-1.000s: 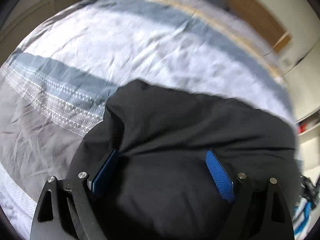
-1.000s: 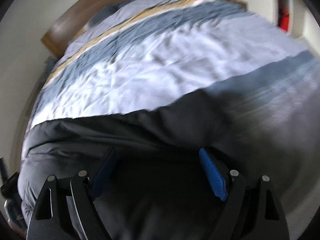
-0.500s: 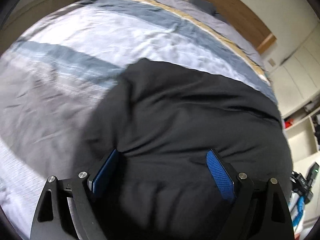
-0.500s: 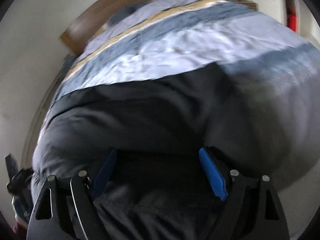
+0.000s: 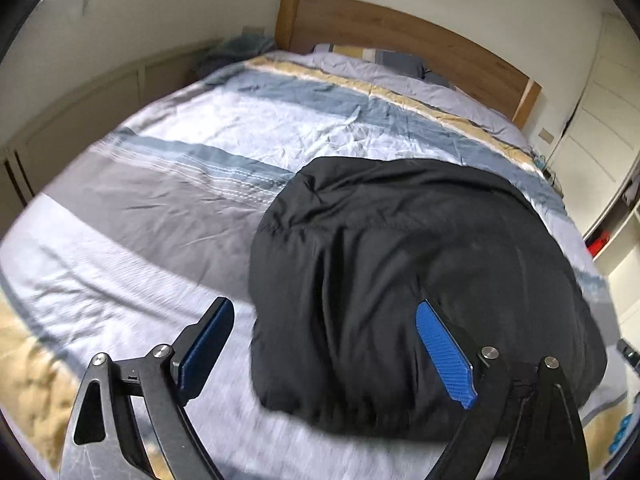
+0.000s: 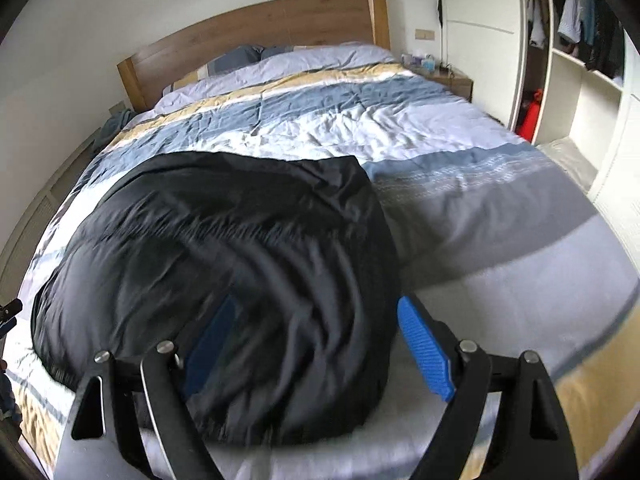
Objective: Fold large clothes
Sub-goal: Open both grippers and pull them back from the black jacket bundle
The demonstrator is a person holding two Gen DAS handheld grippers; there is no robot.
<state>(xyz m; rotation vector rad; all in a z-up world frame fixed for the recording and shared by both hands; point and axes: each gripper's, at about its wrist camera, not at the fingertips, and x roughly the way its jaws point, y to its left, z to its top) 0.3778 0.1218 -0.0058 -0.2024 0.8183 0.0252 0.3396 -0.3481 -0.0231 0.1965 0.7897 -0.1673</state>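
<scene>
Through your left wrist view, your left gripper [image 5: 324, 354] stands spread wide and holds nothing; its jaws have just been opening. The black padded garment [image 5: 420, 272] lies folded in a thick heap on the bed [image 5: 168, 200], ahead of the fingers and toward the right one. The right blue pad [image 5: 442, 356] shows in front of the garment's near edge, though you cannot tell whether it touches the cloth. The left pad [image 5: 206, 346] hangs over bare striped duvet, apart from the garment. Well beyond the fingers stands the wooden headboard [image 5: 400, 36].

Through your right wrist view, your right gripper [image 6: 318, 354] is also wide apart and grips nothing. Here the garment [image 6: 224, 264] lies ahead and toward the left finger, whose pad [image 6: 210, 346] shows against the black cloth. The right pad [image 6: 424, 354] sits just beside the garment's edge, over the duvet. Far past the right finger stands an open wardrobe [image 6: 576, 56].
</scene>
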